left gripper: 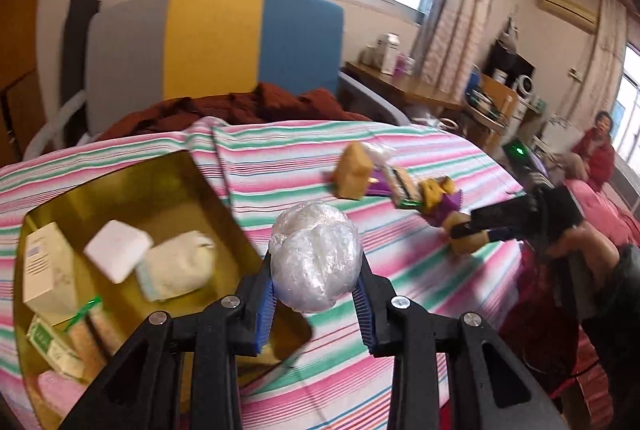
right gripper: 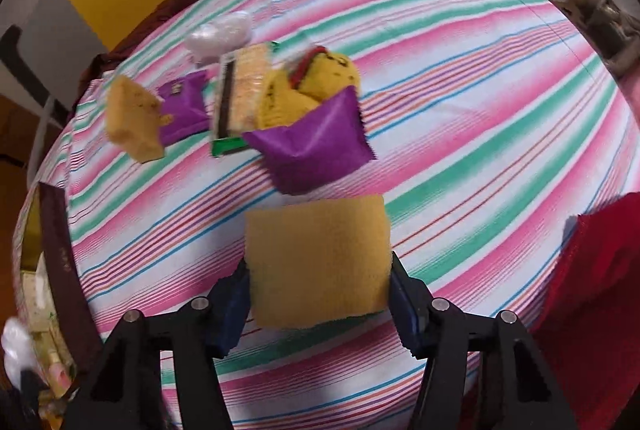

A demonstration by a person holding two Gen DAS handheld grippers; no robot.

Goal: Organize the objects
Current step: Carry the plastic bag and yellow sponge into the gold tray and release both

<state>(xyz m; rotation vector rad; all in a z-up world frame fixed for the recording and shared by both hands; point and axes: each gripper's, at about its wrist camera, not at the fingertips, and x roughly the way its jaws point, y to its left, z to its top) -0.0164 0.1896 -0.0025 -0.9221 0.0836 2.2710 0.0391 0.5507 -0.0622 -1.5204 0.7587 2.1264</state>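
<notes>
My left gripper is shut on a ball wrapped in clear plastic, held above the striped bedspread just right of an open gold tin. The tin holds a white box, a white pad, a cloth pouch and green packets. My right gripper points steeply down, its pads against both sides of a yellow sponge. Beyond it lie a purple packet, a yellow plush toy, a cracker pack and a second sponge.
A grey, yellow and blue headboard and a brown blanket stand behind the bed. A red cloth lies at the right edge. A person in red sits far right, near cluttered desks.
</notes>
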